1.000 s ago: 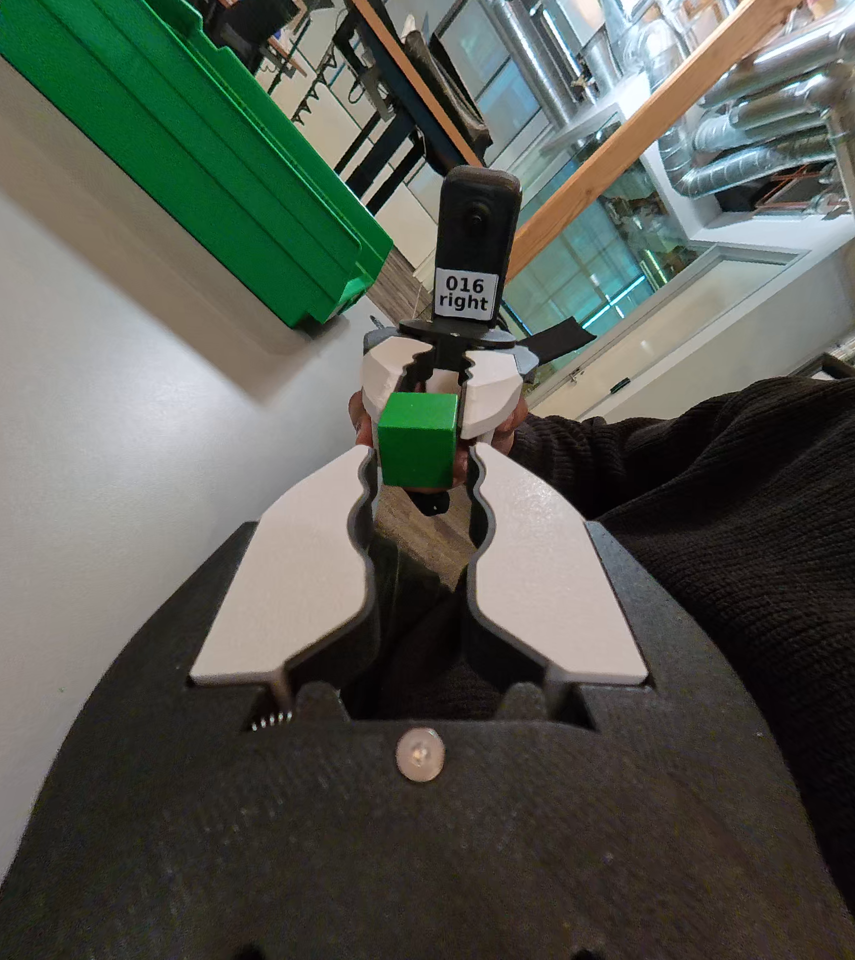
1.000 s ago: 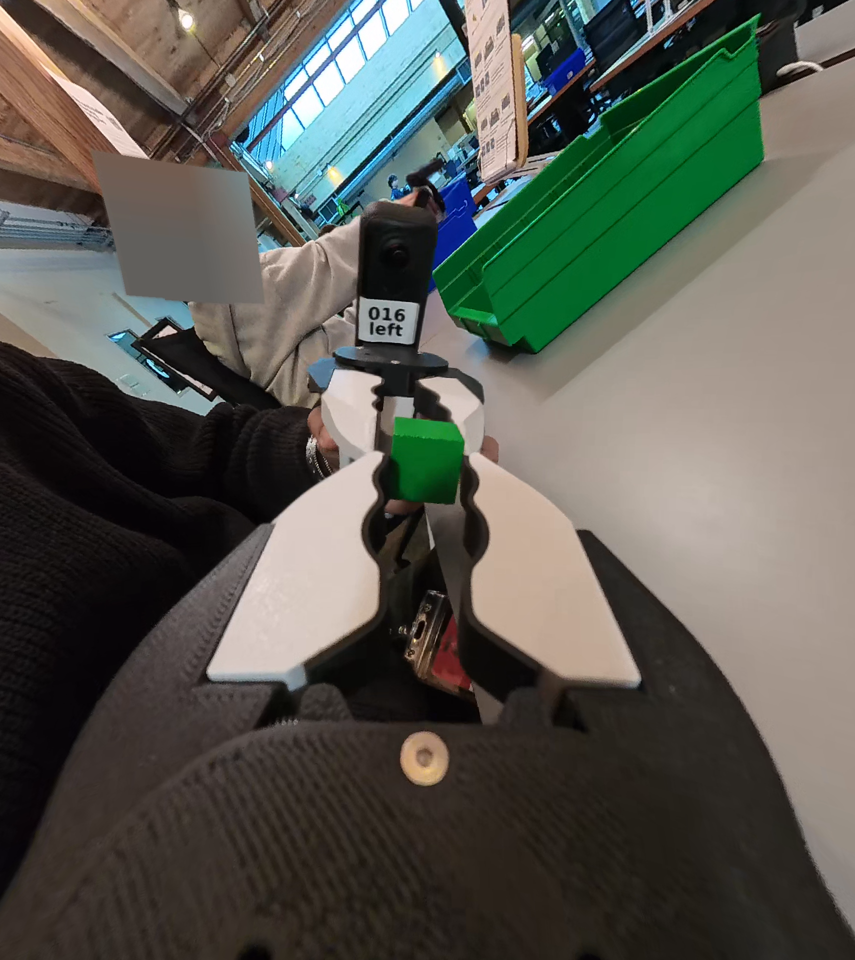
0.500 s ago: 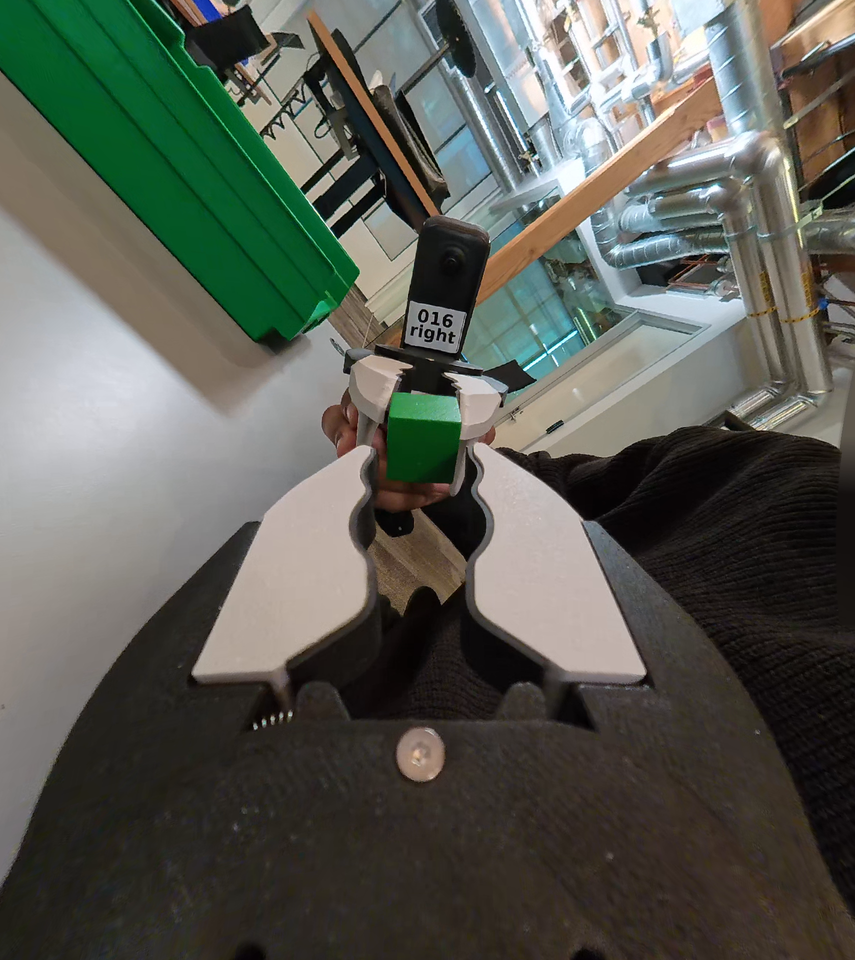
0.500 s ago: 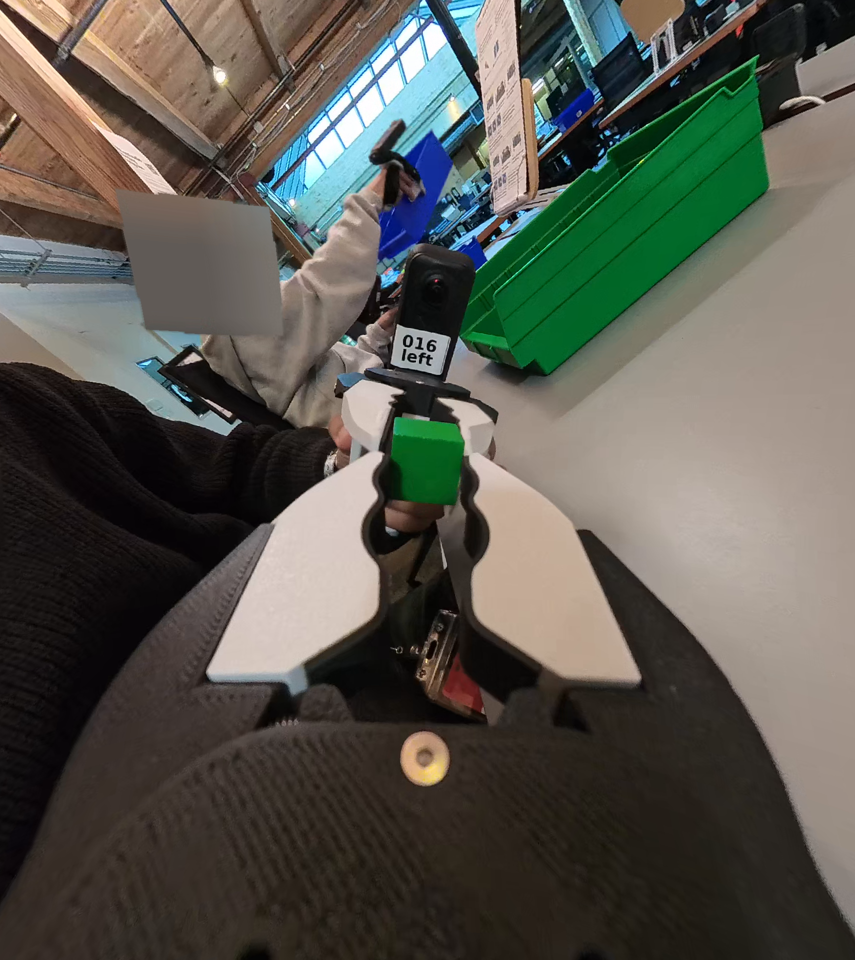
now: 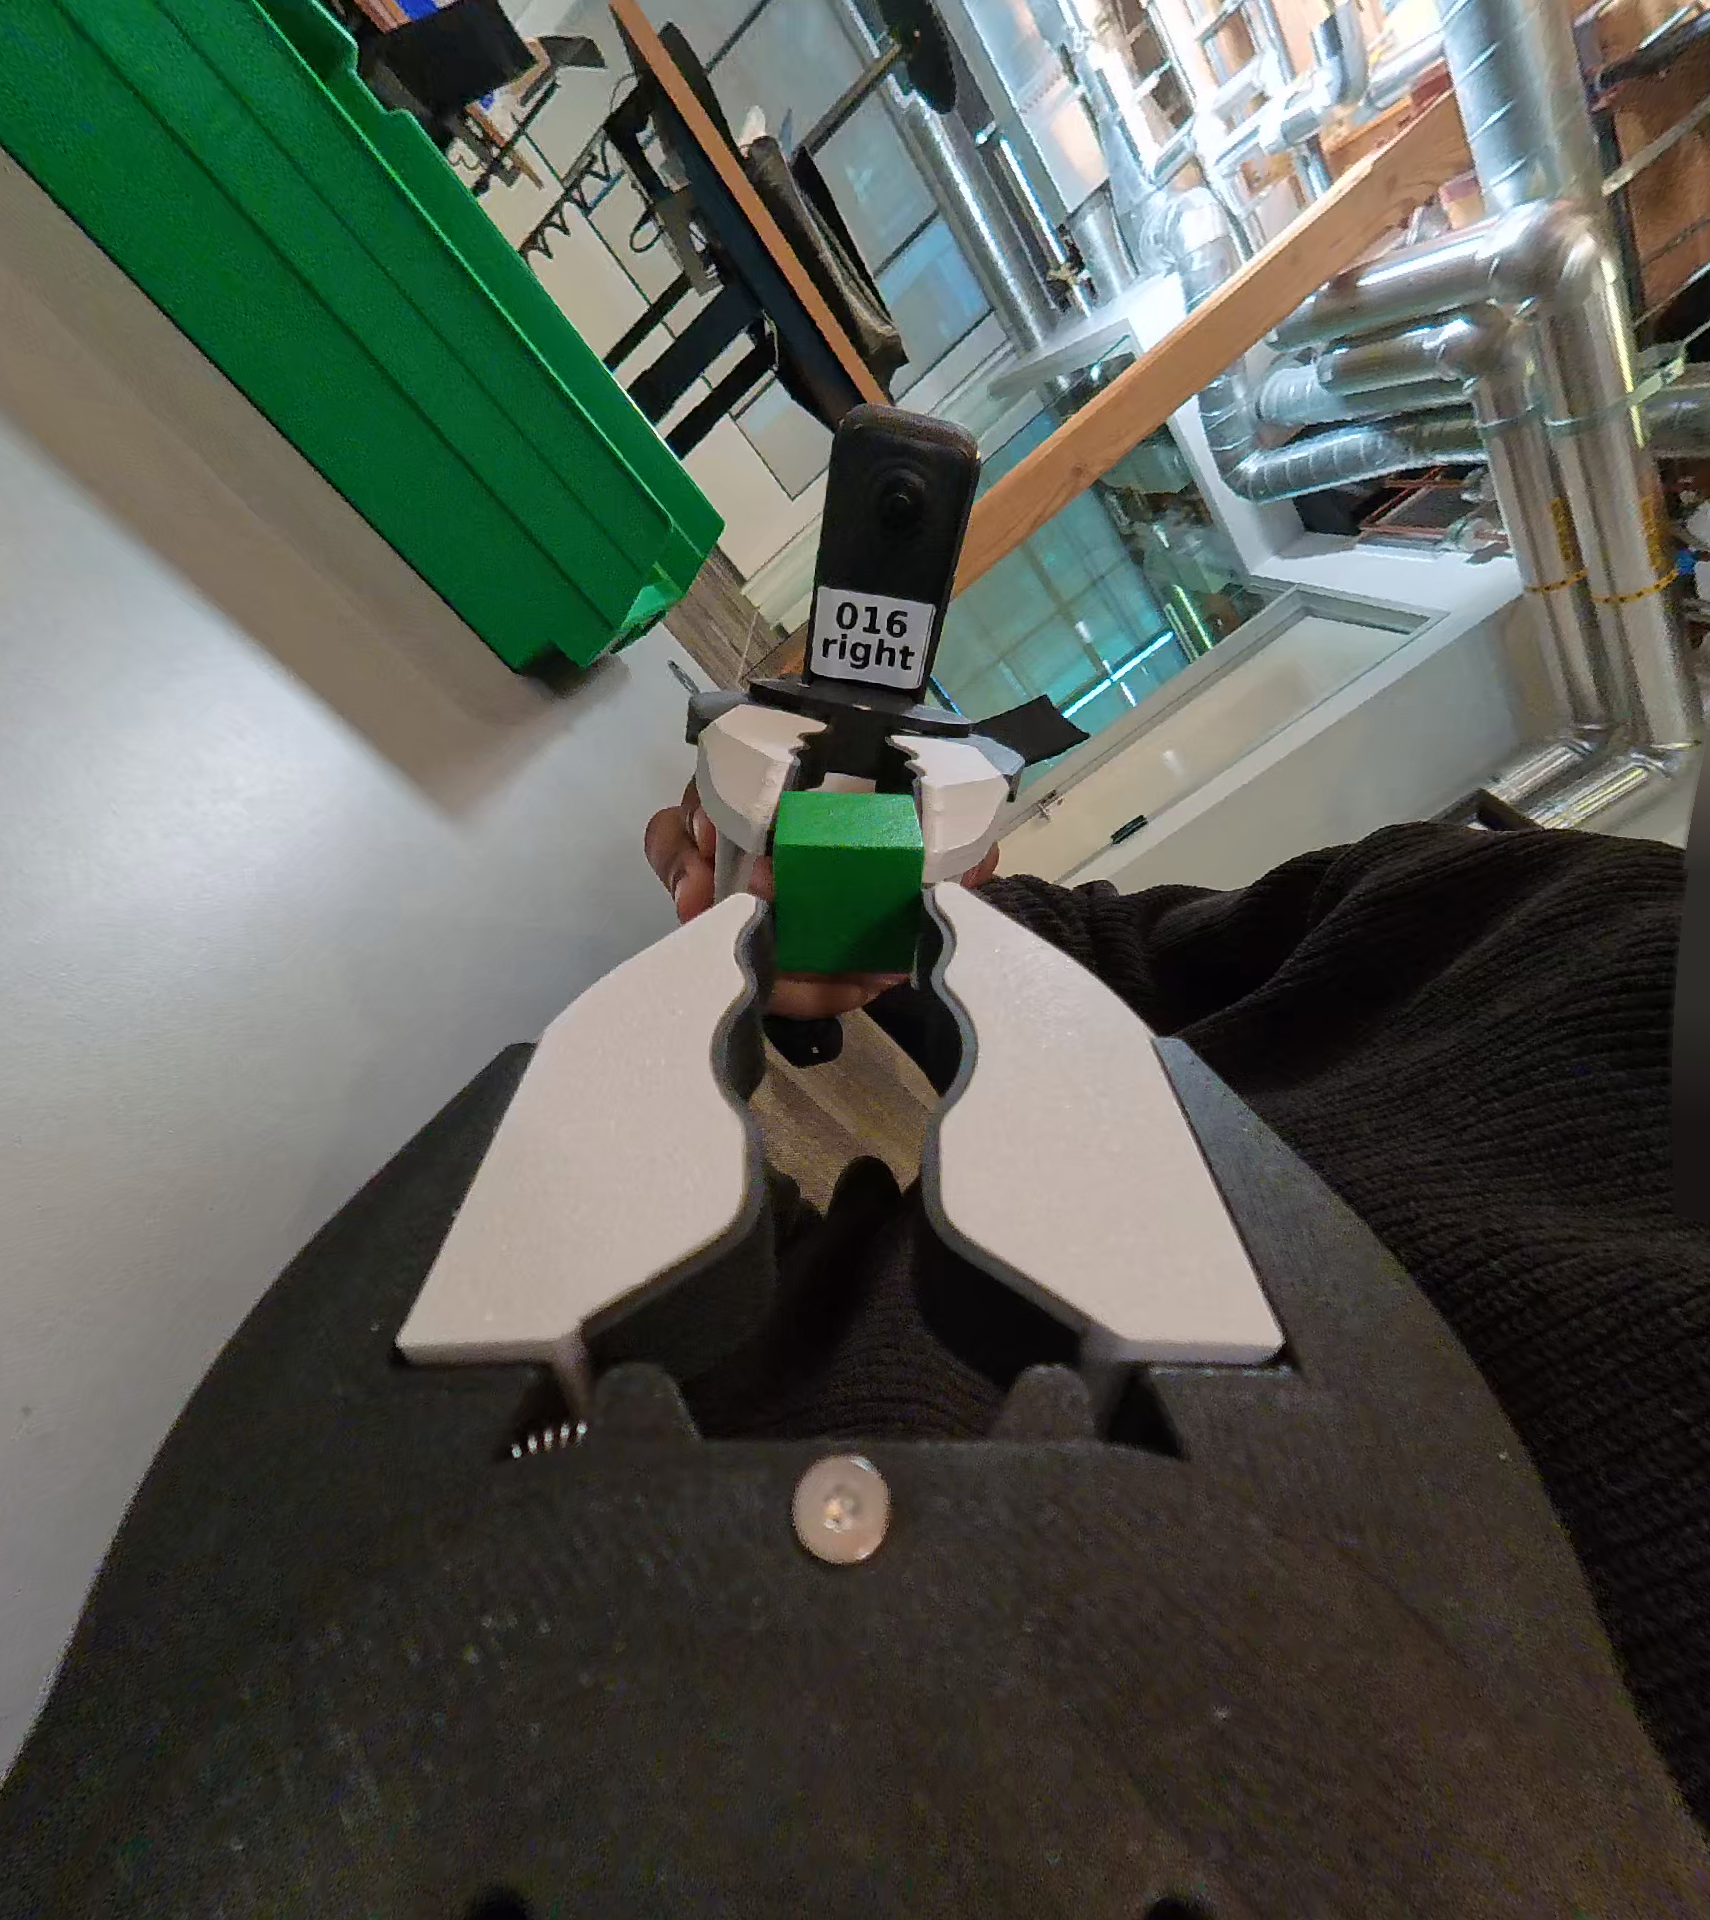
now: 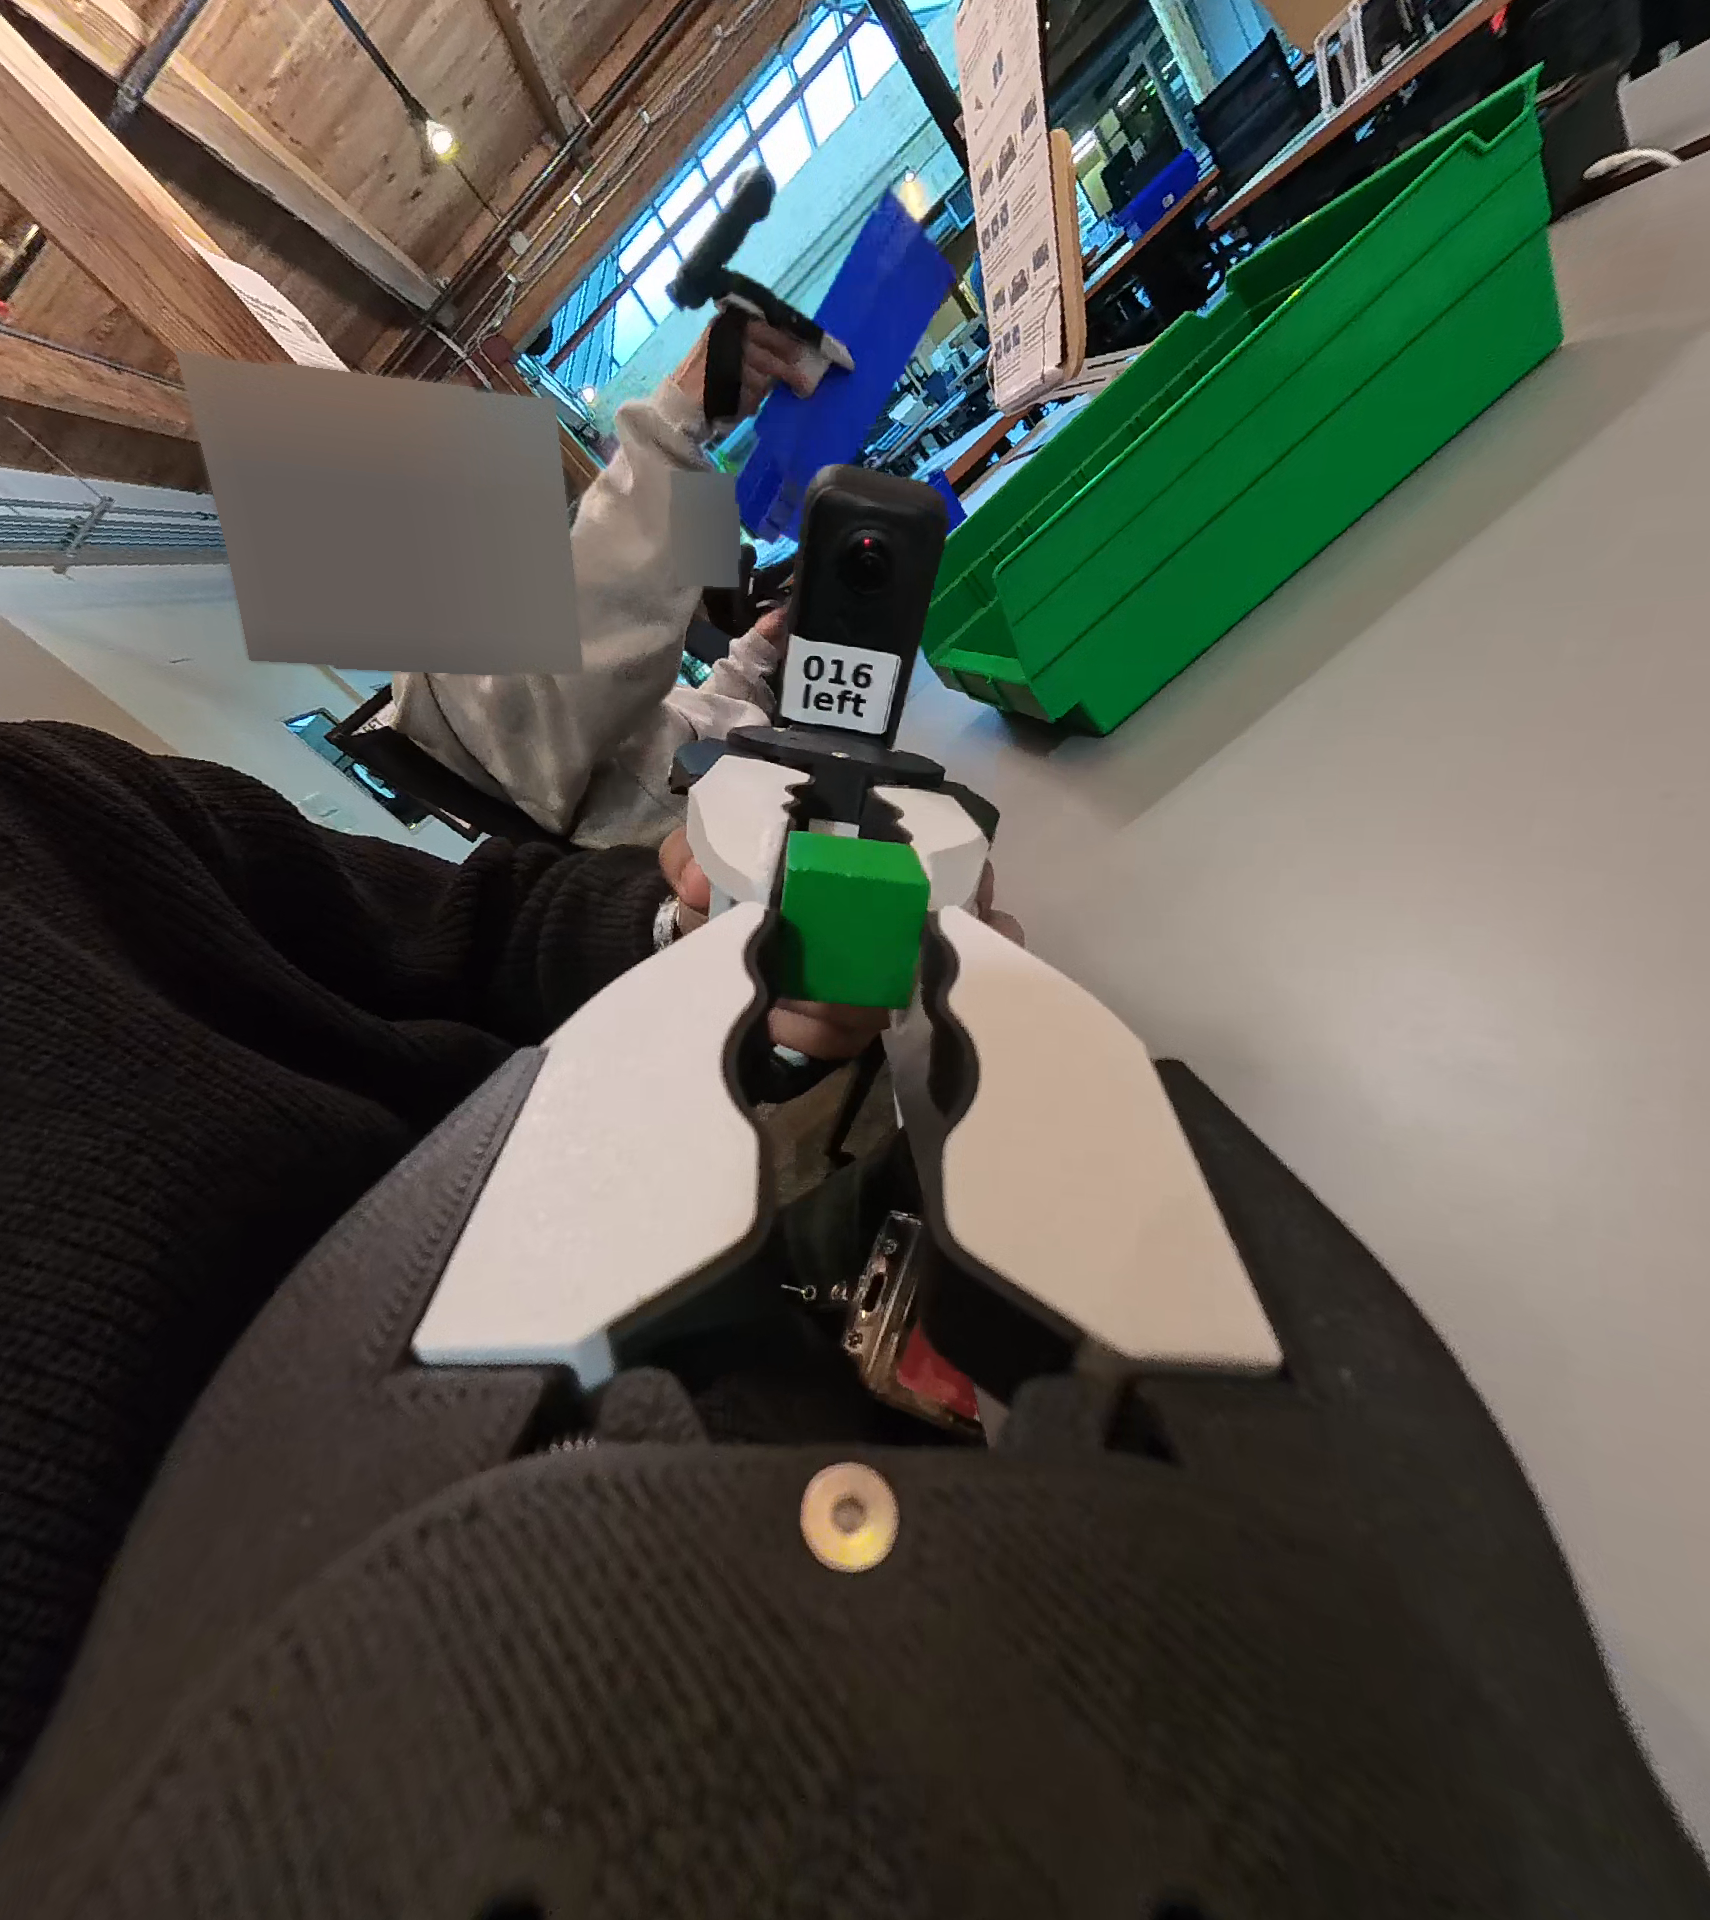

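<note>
Green cube (image 5: 846,891): small, solid, matte, sharp edges, one colour all over. Held in air off desk (image 5: 155,935) edge, between both tools facing tip to tip. Left gripper (image 5: 843,914) jaws pinching cube at tips. Right gripper (image 6: 846,920) jaws pinching same cube from opposite side. Green bin (image 6: 1277,436) on desk, well apart. Black knit sleeve (image 6: 155,987) alongside.

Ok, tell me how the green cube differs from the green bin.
The green cube is a small closed block; the green bin is long and open-topped. The cube is pinched in mid-air between the left gripper and right gripper; the bin rests on the white table, untouched. Both are bright green.
</note>
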Demonstrator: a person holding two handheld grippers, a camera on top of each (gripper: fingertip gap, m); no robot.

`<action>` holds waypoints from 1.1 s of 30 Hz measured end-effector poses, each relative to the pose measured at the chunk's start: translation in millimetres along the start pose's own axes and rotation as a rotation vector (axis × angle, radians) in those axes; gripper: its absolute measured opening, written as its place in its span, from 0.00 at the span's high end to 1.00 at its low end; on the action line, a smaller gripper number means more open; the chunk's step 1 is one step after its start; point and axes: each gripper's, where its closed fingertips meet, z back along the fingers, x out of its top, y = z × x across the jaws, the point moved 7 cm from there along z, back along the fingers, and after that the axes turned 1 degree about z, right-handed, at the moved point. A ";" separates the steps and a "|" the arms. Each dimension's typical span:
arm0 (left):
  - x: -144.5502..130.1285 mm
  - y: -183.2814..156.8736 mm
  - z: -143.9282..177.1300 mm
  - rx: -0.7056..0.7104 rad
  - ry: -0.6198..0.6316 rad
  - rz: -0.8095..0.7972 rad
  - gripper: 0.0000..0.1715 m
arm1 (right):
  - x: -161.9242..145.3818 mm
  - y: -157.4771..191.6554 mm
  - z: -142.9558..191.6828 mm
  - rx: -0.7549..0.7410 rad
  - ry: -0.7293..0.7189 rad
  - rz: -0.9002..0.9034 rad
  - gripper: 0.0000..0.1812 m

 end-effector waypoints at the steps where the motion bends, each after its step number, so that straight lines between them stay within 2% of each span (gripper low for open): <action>1: 0.4 0.3 0.3 0.005 0.000 -0.004 0.84 | -0.3 -0.2 -0.4 -0.007 0.001 0.006 0.86; 5: 1.0 1.0 1.5 0.024 0.012 -0.023 0.84 | -3.0 -2.0 -2.1 -0.057 0.040 0.047 0.81; 9: 0.7 1.1 1.4 0.045 0.027 -0.052 0.84 | -4.0 -1.4 -2.6 -0.048 0.054 0.042 0.84; 25: -1.7 1.8 -0.1 0.073 0.047 -0.078 0.84 | -4.6 -5.1 -1.0 -0.018 0.073 -0.022 0.85; 33: -1.8 3.2 -0.5 0.089 0.043 -0.071 0.81 | -3.1 -7.3 1.0 -0.015 0.061 -0.043 0.85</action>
